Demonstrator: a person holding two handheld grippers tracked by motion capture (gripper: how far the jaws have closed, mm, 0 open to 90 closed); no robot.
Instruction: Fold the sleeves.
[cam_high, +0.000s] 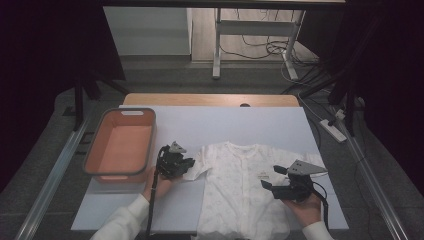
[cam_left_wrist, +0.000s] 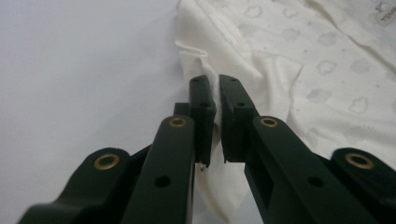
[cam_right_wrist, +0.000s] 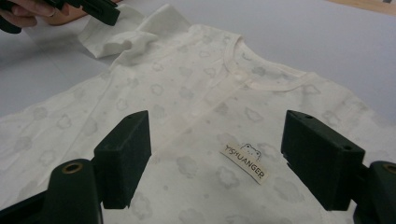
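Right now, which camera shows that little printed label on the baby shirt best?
The right gripper view: the label lies close, with readable letters. The high view shows a tiny patch; the left gripper view catches its corner at the frame edge.

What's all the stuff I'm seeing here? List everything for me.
baby shirt: one, cream with faint cloud print, flat on the sheet, centre-right
label: one, white, on the shirt front
basket: one, orange with grey rim, left of the shirt
sheet: one, white, covering the table
table: one, wooden, far edge showing
left gripper: one, black, shut on the shirt's sleeve
right gripper: one, black, open above the shirt
hands: two, white sleeves, at the bottom
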